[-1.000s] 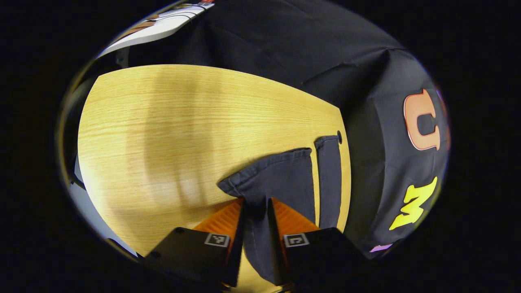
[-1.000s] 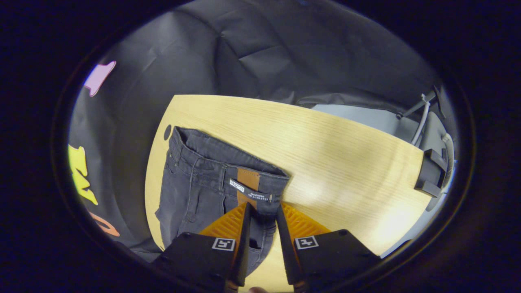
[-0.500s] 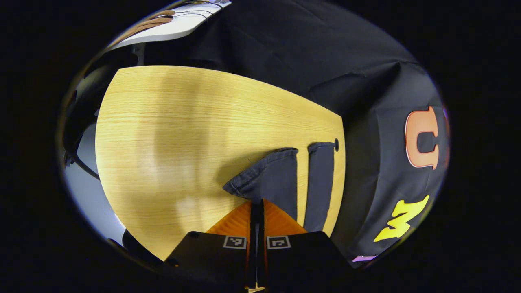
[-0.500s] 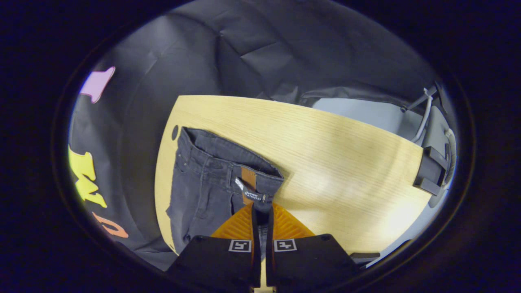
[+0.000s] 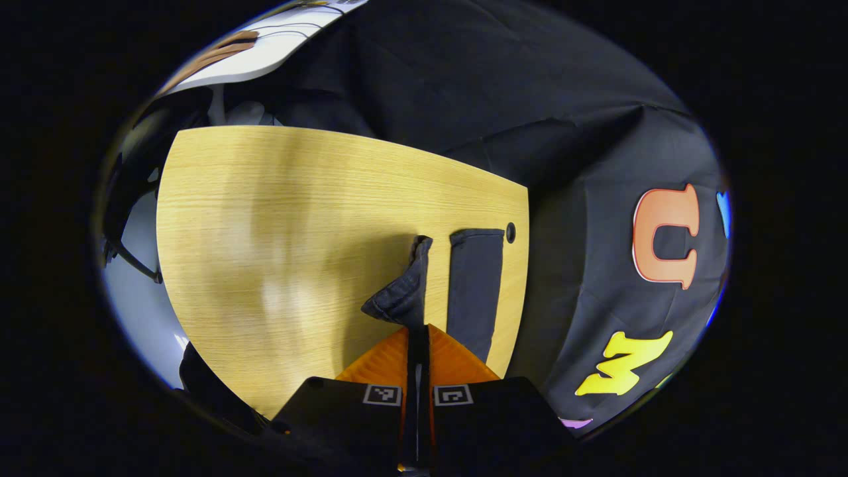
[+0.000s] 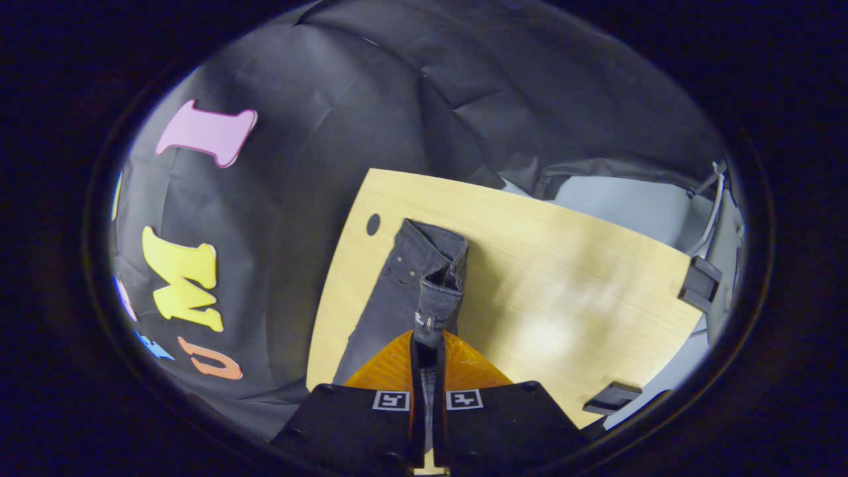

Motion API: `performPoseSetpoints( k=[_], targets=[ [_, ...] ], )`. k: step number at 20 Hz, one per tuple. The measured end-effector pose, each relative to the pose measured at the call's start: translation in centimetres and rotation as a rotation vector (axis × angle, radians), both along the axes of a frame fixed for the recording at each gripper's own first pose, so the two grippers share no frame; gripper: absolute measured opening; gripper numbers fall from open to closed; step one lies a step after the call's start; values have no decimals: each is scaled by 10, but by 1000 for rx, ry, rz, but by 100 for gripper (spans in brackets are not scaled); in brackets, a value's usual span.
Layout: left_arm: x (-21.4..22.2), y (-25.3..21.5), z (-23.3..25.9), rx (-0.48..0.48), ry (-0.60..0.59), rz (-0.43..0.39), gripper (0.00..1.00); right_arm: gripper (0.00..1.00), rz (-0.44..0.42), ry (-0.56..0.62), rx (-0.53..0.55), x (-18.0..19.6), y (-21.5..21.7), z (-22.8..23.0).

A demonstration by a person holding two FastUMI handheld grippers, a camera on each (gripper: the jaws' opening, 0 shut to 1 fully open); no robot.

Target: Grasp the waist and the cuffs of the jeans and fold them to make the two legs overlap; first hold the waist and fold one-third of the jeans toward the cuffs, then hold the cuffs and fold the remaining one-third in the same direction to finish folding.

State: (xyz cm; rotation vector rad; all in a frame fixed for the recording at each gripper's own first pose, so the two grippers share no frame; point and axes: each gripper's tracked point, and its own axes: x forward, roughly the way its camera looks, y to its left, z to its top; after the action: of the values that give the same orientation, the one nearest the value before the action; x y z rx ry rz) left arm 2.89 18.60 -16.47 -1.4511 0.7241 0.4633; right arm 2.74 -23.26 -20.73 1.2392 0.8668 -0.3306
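Left gripper (image 5: 417,334): jaws pressed together, pinching the near cuff (image 5: 402,291) of the jeans (image 5: 474,285). That cuff is lifted off the table (image 5: 278,218) and stands on edge, bunched just ahead of the fingertips. The other leg (image 5: 476,281) lies flat on the wood just beside it, a narrow strip of bare table between the two, its end close to the table's far corner and to a small dark hole (image 5: 510,232) in the top. Right gripper (image 6: 427,341): jaws pressed together, pinching the waist (image 6: 434,291) of the jeans (image 6: 391,298) at the waistband, where a small label sits right at the fingertips. The held part of the waist is raised and turned up so that the inside of the band faces the camera; the rest of the seat and upper legs lies flat on the table (image 6: 563,278), along the edge next to the wall (image 6: 298,165). A round hole (image 6: 373,224) in the tabletop sits near the far end of the waistband. Dark clamps (image 6: 695,285) show at the table's far edge in the right gripper view. Jeans overall: stretched along one side of the table, held at both ends, legs not overlapped.
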Motion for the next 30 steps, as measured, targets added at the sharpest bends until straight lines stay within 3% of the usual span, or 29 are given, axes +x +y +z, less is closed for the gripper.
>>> performPoseSetpoints(
  k=[8, 12, 16, 19, 21, 25, 26, 27, 30],
  targets=[
    [87, 8, 18, -27, 34, -114, 4, 5, 26, -32, 13, 80, 1, 26],
    [145, 9, 15, -42, 37, -164, 4, 5, 24, -28, 4, 119, 1, 13],
    [198, 1, -5, 8, 51, -249, 4, 5, 6, -18, -7, 147, -5, -9],
    [230, 1, -27, 23, 80, -269, 4, 5, 10, 7, -13, 163, -5, -37],
    [240, -6, -45, 34, 96, -320, 4, 5, 35, 10, -43, 169, -2, -53],
    [262, -8, -61, 55, 103, -339, 4, 5, 38, -6, -42, 188, 0, -66],
    [265, -9, -64, 48, 105, -337, 4, 1, 39, -11, -35, 193, -1, -69],
    [267, -9, -68, 43, 108, -337, 4, 5, 34, -15, -18, 197, -2, -72],
    [274, -9, -71, 11, 106, -330, 4, 5, -12, -1, 54, 208, -3, -85]
  ],
)
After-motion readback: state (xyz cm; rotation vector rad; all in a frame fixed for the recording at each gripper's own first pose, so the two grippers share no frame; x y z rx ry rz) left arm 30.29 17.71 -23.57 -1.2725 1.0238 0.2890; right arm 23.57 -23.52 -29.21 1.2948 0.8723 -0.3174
